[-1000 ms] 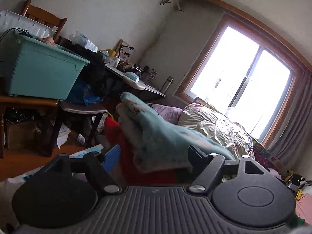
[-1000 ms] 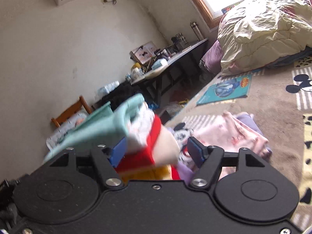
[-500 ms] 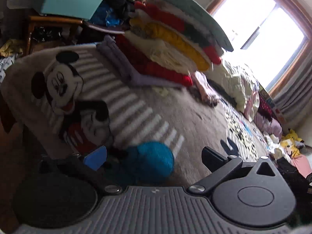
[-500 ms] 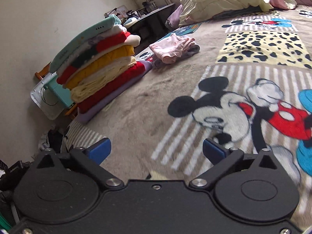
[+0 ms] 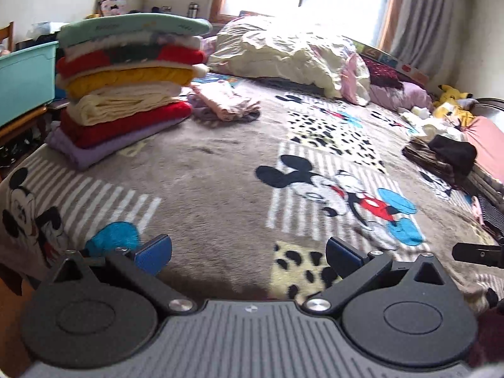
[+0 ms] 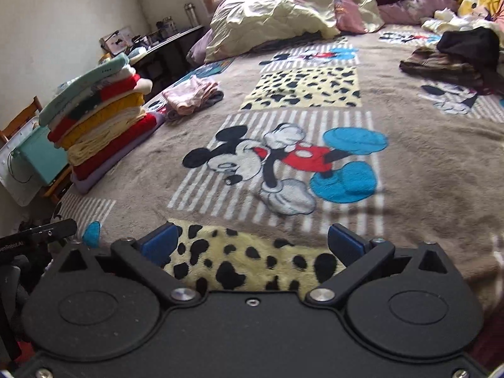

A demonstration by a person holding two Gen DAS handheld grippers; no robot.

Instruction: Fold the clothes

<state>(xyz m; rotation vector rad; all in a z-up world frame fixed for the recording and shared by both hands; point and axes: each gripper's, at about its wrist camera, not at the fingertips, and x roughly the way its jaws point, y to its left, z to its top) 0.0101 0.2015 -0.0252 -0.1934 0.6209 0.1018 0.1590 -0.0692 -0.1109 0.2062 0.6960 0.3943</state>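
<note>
Your left gripper [image 5: 249,253] hovering with jaws apart and empty, your right gripper [image 6: 250,244] gaping too, folded stack [image 5: 126,85] sitting far left on the blanket [image 5: 220,170], dark unfolded clothes [image 6: 453,53] lying far right.

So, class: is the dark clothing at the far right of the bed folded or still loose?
Loose. The dark clothing lies crumpled in a heap on the blanket, unlike the flat layers of the folded stack.

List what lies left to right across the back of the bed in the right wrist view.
Folded stack → small pink pile → cream duvet → dark clothes heap.
</note>
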